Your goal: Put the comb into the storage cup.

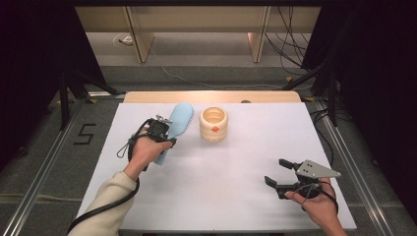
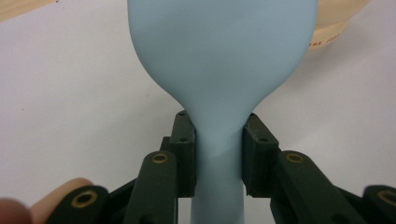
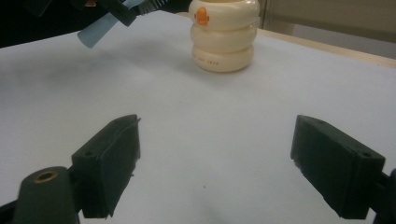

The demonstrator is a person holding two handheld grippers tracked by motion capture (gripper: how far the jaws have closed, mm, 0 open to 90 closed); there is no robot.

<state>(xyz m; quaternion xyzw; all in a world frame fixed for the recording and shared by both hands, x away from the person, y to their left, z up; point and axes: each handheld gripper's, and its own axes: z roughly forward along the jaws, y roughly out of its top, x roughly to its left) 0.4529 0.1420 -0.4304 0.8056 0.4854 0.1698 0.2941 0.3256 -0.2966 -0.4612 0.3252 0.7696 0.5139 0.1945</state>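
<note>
A light blue hairbrush is held above the white table, its paddle head pointing toward the back and its bristles facing right. My left gripper is shut on the brush's neck; in the left gripper view the jaws clamp the narrow neck below the wide head. A cream ribbed cup with an orange mark stands just right of the brush head, also seen in the right gripper view. My right gripper rests open at the front right, with bare table between its jaws.
The white table sheet has free room in the middle and front. A wooden strip runs along its back edge. Metal rails flank both sides, and cables lie on the floor behind.
</note>
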